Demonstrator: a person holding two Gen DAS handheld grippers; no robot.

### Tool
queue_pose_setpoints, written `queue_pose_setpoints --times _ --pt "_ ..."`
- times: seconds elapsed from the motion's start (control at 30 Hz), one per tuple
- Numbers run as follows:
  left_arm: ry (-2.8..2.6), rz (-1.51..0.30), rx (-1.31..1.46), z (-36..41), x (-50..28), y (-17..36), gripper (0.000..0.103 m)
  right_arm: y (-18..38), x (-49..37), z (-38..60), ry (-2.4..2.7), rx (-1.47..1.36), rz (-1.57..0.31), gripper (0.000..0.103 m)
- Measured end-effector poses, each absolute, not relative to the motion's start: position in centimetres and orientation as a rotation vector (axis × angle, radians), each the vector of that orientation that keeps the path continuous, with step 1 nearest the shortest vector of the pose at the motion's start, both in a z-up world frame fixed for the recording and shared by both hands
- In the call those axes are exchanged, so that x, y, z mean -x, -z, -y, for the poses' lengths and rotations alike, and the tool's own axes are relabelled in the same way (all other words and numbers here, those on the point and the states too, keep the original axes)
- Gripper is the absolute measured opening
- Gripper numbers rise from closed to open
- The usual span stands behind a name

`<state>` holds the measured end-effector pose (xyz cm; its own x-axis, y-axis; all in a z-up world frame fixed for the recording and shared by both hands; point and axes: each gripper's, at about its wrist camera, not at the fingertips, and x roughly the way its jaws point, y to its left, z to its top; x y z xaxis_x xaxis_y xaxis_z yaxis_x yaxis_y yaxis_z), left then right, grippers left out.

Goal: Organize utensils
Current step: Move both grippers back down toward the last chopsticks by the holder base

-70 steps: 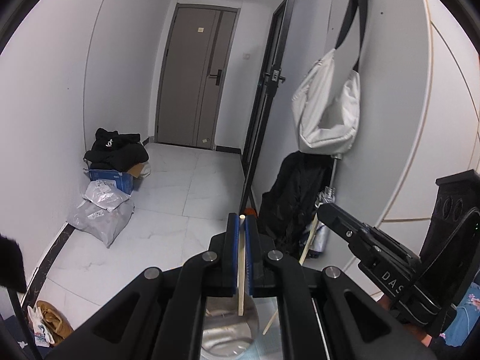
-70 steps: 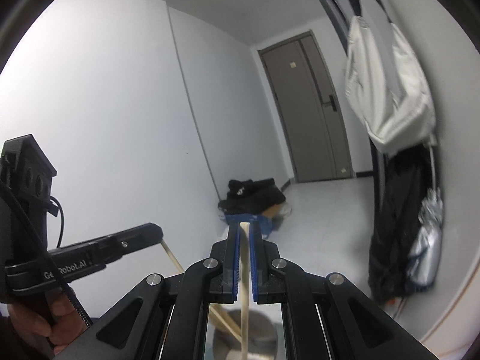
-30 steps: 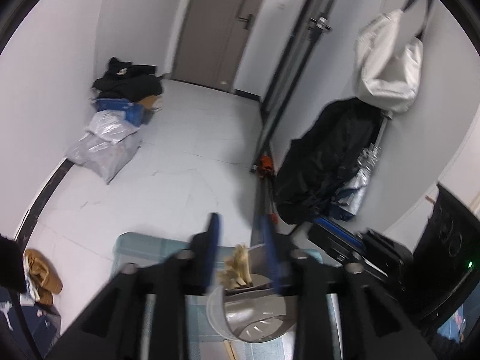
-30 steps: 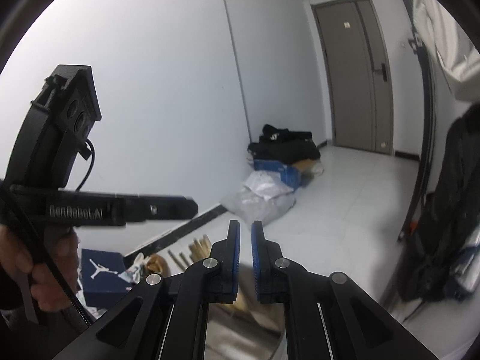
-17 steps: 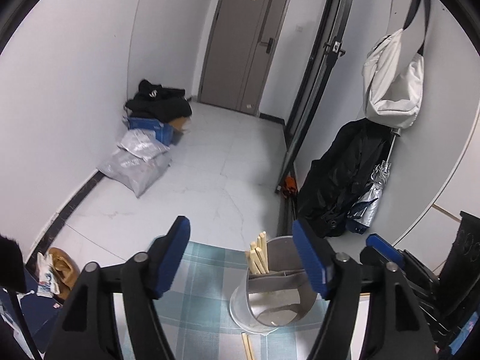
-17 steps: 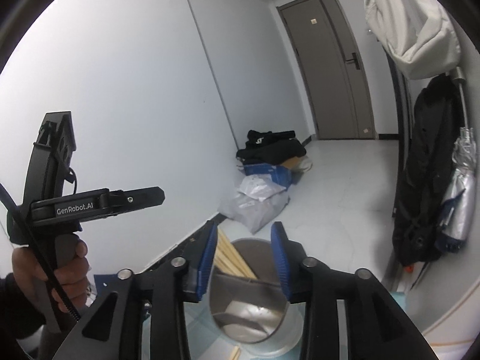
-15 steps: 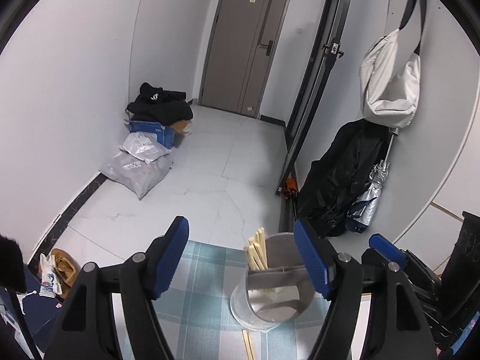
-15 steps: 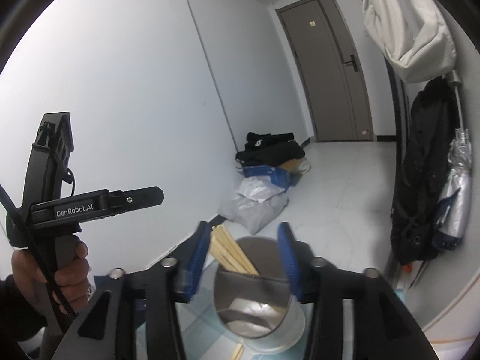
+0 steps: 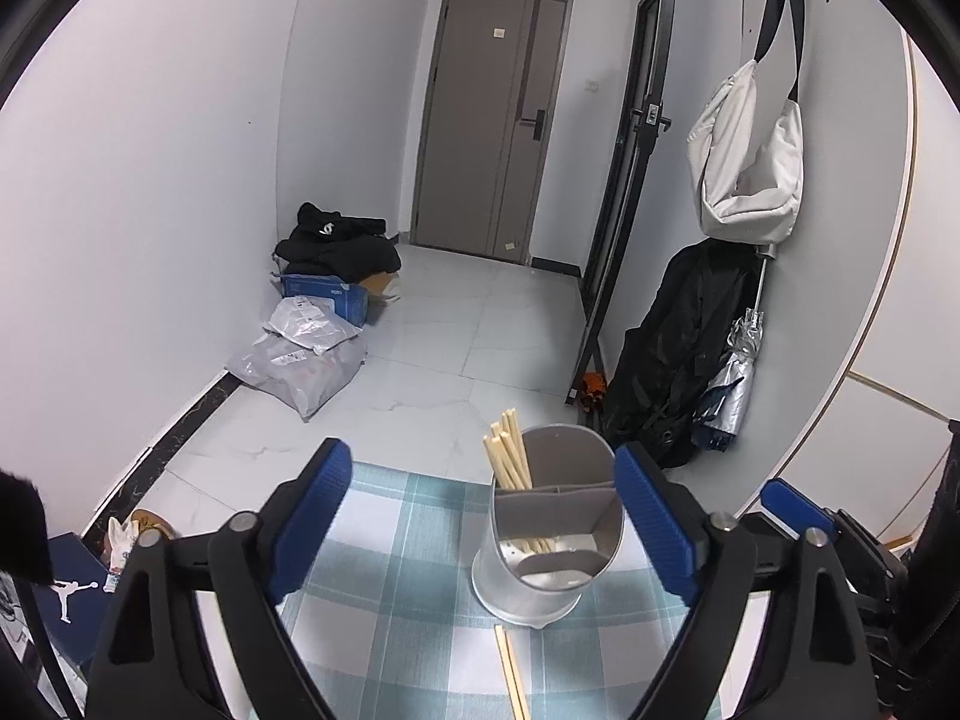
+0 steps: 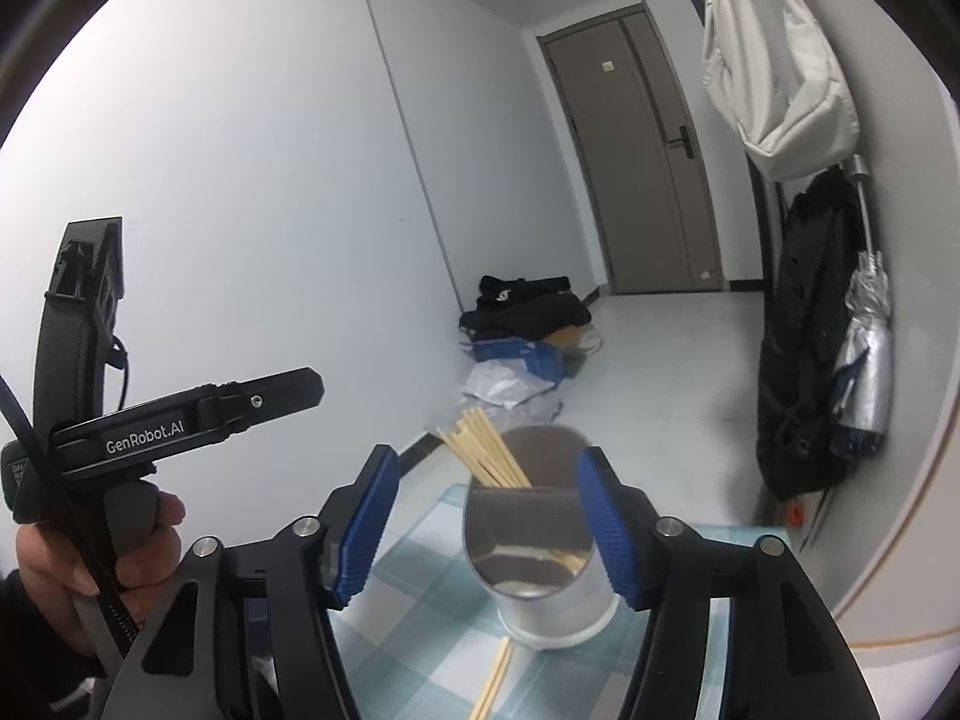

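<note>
Two grippers hang over a small table draped in a teal-and-white checked cloth [image 9: 408, 546], both with their blue-padded jaws spread wide and holding nothing. At lower centre of the left wrist view, the left gripper [image 9: 480, 516] frames a metal utensil holder [image 9: 543, 546], a divided cylinder standing upright on the cloth. A bundle of wooden chopsticks [image 9: 509, 456] leans toward the upper left out of the holder's rear-left compartment (the other sections look empty, though their depths are partly hidden). Two loose chopsticks [image 9: 511, 669] lie side by side on the cloth just in front of the holder's base, running toward the bottom edge of the frame.

From the right wrist view, the right gripper [image 10: 486, 522] sits above the same holder [image 10: 540, 564], its pads to either side of the rim and apart from it. The chopstick bundle [image 10: 486, 450] fans toward the upper left, and the loose pair [image 10: 495, 681] slants down from the base. At left of that frame, a hand grips the left gripper's handle [image 10: 180, 420].

Behind the table, at centre left of the left wrist view, bags and a blue box [image 9: 327, 291] sit piled against the wall; a white bag [image 9: 750, 174] hangs at upper right, above a black coat [image 9: 684, 354].
</note>
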<state>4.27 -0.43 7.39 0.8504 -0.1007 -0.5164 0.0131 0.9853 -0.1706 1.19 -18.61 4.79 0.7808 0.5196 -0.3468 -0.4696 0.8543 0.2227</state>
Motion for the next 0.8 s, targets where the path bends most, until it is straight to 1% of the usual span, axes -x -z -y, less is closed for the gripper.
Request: queue_pose_setpoints --times 0.33,0.8 --pt "0.037 -0.546 0.176 0.3 -2.5 -4.9 0.092 -2.5 0.8 18.9 -0.480 -0.140 -0.433 0.070" --pt "0.002 -0.599 0.184 -0.1 -2.2 -0.3 0.092 1.2 1.4 18.3 -0.404 -0.087 -0.520 0.070"
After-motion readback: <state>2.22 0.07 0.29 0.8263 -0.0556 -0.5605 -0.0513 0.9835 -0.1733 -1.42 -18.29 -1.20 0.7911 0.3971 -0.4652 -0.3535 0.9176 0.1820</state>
